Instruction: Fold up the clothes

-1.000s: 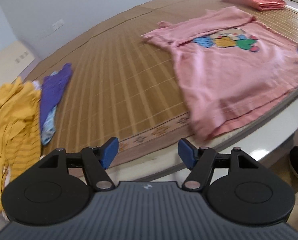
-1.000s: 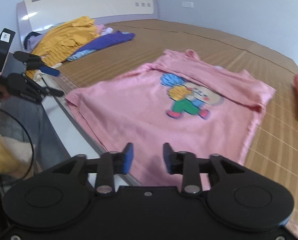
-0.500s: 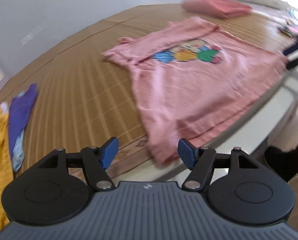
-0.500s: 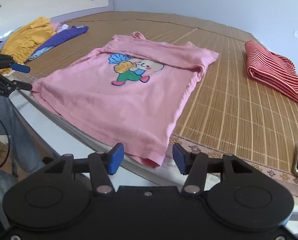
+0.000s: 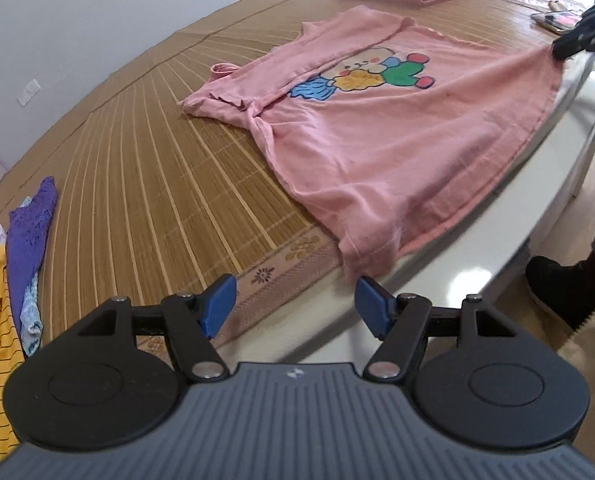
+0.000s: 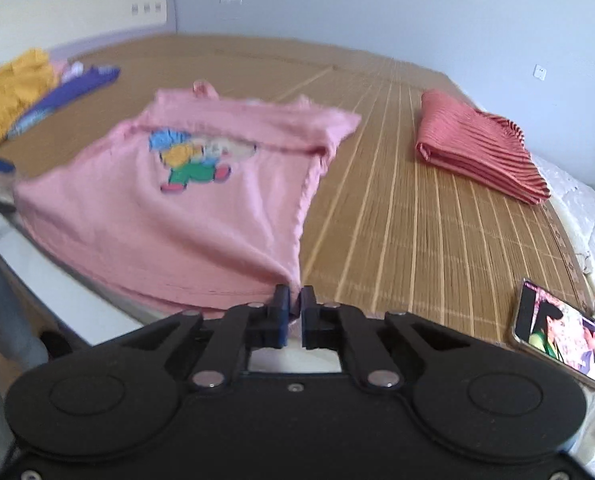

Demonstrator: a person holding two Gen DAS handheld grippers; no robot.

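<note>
Right gripper (image 6: pixel 293 300) swung over to the pink shirt's (image 5: pixel 377 128) near hem corner, fingers closing on it; left gripper (image 5: pixel 295 306) fingers apart at the other corner. Shirt flat on bed mat (image 5: pixel 157 160); fold can start once left grabs.

- We see the right gripper (image 6: pixel 293 304), open beside the hem before, now closing its jaws on the near right corner of the pink shirt (image 6: pixel 185 216).
- The left gripper (image 5: pixel 293 308) now sits nearer the shirt's left hem corner than 1 second ago.
- That corner now lies between its pads (image 5: pixel 371 310).
</note>
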